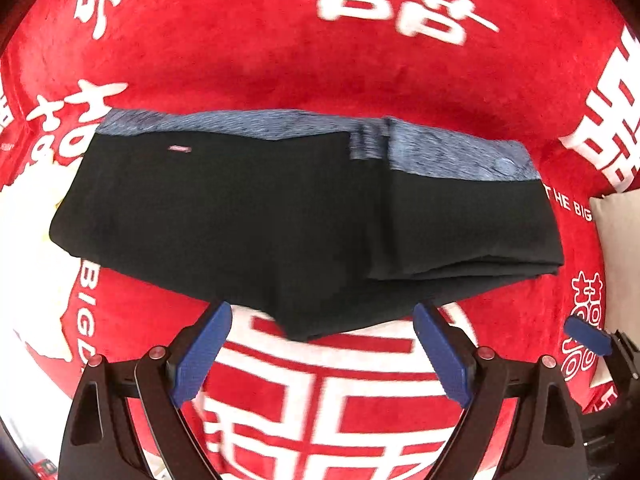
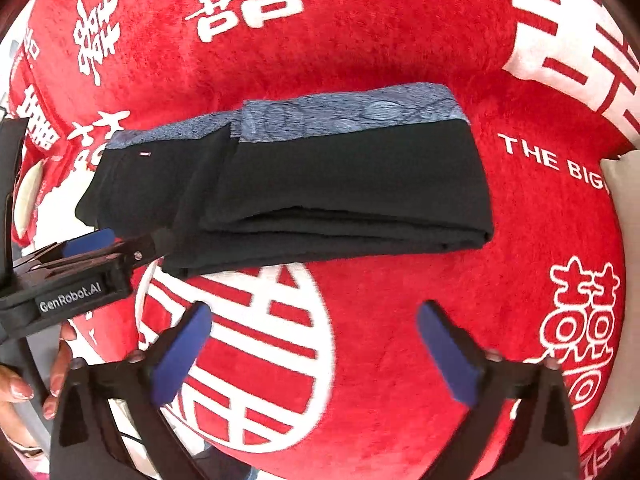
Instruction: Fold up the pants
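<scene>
The black pants [image 1: 224, 216] lie folded into a thick stack in the middle of the red blanket [image 1: 280, 68] that covers the surface, with their blue-grey waistband [image 1: 248, 122] turned toward the far edge and the layered fold edges [image 2: 360, 232] facing the near edge. A small pink tag [image 1: 179, 149] sits just under the waistband at the left end.

The left tool [image 1: 322, 348] hangs over the near edge of the stack with its blue pads [image 1: 200, 356] spread wide and nothing between them; the lowest flap of cloth lies just beyond its tips.

The right tool [image 2: 314, 354] is also spread wide and empty, over the white print [image 2: 256, 320] nearer than the pants and apart from them.

A hand [image 2: 24, 384] grips the left tool's handle. A pale cushion [image 2: 624, 184] sits at the right edge.
</scene>
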`<state>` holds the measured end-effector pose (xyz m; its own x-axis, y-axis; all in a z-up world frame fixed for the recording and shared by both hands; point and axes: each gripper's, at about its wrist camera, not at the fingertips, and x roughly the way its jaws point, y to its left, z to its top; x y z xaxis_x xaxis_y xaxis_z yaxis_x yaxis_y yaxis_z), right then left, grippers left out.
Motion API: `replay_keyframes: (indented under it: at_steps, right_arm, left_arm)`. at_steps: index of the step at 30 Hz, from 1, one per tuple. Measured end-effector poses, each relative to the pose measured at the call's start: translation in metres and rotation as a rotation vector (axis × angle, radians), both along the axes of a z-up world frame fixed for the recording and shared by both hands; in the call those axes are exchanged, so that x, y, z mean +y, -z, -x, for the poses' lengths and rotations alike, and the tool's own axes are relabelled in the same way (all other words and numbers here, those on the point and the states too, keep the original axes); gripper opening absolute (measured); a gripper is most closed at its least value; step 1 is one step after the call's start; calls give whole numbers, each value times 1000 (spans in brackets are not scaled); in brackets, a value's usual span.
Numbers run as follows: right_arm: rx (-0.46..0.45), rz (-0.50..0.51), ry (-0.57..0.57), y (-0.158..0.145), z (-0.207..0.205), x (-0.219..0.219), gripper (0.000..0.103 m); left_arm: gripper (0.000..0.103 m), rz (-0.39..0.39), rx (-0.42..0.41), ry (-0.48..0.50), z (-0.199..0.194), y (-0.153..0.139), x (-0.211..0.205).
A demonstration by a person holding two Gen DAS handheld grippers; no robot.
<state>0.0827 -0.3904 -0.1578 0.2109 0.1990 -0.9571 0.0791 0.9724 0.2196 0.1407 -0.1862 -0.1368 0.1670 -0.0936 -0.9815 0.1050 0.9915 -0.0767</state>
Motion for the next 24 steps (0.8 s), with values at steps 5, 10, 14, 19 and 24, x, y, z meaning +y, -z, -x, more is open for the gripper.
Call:
replay_keyframes:
  at_steps: [5,10,14,19,24]
  right_arm:
    - [21,9,16,2,-4,41,103]
    - [32,56,-13,3,-14,83,103]
    - [30,88,-53,0,-22,112,103]
    - [32,112,-111,-1,-33,136,103]
    - [35,126,-148,0,-42,151,103]
  left_arm:
    - [92,-22,-19,18,-5,-4,44]
    - [92,-42,-23,-10,-9,-1,86]
    - [92,-30,-30,-63,-11,-1,119]
    - [92,-9,-8,-101,-12,2,144]
    - [92,-34,-2,-140,-14,6,163]
